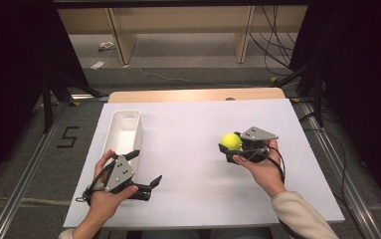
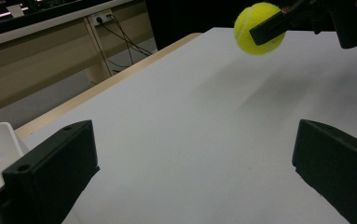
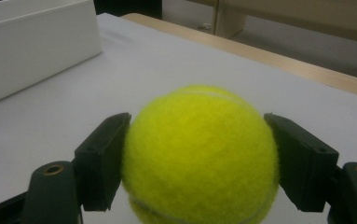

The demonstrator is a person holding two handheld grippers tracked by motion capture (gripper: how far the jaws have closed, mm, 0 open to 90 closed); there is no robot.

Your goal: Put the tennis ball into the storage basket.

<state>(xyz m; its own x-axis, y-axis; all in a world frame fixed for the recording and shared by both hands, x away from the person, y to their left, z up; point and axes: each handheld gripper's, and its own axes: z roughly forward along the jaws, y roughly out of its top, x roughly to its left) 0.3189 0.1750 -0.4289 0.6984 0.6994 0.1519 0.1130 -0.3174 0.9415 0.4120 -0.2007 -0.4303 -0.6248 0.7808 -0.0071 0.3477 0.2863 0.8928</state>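
A: Eyes on the tennis ball (image 1: 231, 141) — bright yellow, sitting at about three o'clock on the bench (image 1: 188, 149), out on the right half of the white top.

B: And it's held! The right gripper (image 1: 228, 145) has its fingers (image 3: 102, 161) pressed on both flanks of the ball, one each side, snug against the felt.

A: From the left gripper view the ball (image 2: 259, 28) looks to be up off the surface, clamped in the black fingers, shadow spread on the white below.

B: Over at eight o'clock, the left gripper (image 1: 146, 171) — fingers (image 2: 50, 175) spread wide, nothing between them, just bare bench.

A: And just beyond that hand, at ten o'clock, a long white tray (image 1: 123, 130), well apart from the ball.
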